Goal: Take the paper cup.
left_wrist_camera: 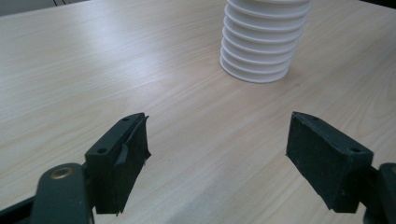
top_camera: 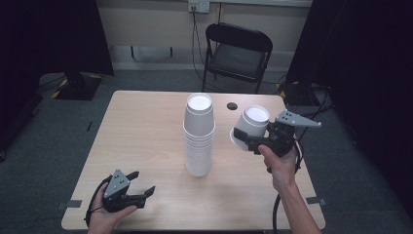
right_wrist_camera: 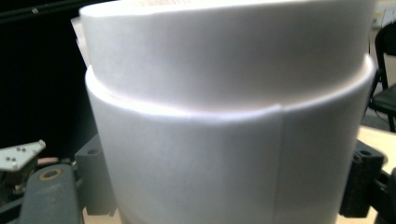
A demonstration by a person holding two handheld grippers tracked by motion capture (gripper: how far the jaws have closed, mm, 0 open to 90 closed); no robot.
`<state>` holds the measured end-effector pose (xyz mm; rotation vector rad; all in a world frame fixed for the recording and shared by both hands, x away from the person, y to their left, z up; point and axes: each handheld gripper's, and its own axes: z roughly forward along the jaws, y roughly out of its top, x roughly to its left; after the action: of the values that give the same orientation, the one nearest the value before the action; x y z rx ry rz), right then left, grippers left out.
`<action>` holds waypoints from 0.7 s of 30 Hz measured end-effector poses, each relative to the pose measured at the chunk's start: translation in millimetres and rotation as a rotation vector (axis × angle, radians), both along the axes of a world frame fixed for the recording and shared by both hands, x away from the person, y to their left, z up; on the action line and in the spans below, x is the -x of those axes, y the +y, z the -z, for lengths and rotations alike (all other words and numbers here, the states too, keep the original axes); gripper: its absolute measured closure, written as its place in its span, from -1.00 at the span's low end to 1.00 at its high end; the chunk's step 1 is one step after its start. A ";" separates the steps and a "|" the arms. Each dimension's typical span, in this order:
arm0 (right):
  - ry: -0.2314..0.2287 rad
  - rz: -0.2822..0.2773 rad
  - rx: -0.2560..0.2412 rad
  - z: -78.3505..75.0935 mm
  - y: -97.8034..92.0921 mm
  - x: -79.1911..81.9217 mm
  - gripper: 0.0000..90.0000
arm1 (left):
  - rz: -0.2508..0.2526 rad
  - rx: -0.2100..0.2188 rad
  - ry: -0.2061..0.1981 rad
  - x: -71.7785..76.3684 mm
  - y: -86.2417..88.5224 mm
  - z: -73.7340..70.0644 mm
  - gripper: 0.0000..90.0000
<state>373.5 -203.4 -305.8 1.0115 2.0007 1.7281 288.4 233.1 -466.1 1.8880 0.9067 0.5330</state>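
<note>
High view shows a wooden table (top_camera: 146,141) with a tall stack (top_camera: 199,134) of white cups standing upside down near its middle. Your right gripper (top_camera: 248,139) is lifted above the table, to the right of the stack and apart from it, and its jaws are closed on a single white cup (top_camera: 251,126). This cup is tilted, with its flat base turned up and away from you and its wide rim lower, toward the stack. Your right hand (top_camera: 280,163) holds the gripper from below.

In the right gripper view the cup (right_wrist_camera: 233,116) is very close to the camera, and you can see a jaw at each side pressing against its wall. A seam runs down the cup's side.

Your left gripper (top_camera: 141,187) rests low at the near left part of the table, in your left hand (top_camera: 109,214), well apart from the stack. Its jaws are wide apart and hold nothing. In the left gripper view the gripper (left_wrist_camera: 217,149) points over bare table (left_wrist_camera: 93,70) toward the bottom of the stack (left_wrist_camera: 264,39), which stands ahead and a little to the right.

Behind the table stands a black folding chair (top_camera: 237,51), and a small dark hole (top_camera: 232,106) is in the tabletop near its far edge.
</note>
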 end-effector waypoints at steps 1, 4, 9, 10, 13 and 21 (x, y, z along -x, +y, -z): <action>0.000 0.000 0.000 0.0 0.0 0.0 -0.64 | 0.000 0.000 0.000 0.0 0.0 0.0 -0.53; 0.034 0.002 -0.001 12.9 -2.3 1.1 -0.64 | -0.001 0.011 -0.005 -0.3 -0.4 -1.2 -0.53; 0.079 0.003 0.011 30.2 -4.3 2.1 -0.64 | 0.006 0.062 0.016 -0.5 -6.3 -5.2 -0.54; 0.098 0.002 0.020 37.8 -3.7 3.7 -0.64 | 0.008 0.069 0.016 -0.6 -9.6 -7.7 -0.54; 0.102 0.001 0.012 43.6 -3.0 6.7 -0.64 | 0.041 0.054 -0.011 -2.1 -16.9 -14.7 -0.53; 0.155 -0.032 0.024 63.1 6.9 13.9 -0.64 | 0.118 0.030 -0.065 -11.9 -41.4 -33.3 -0.46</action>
<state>359.5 -196.5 -368.9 1.1434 2.1370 1.6840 300.4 191.7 -432.8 1.8732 0.7515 0.5040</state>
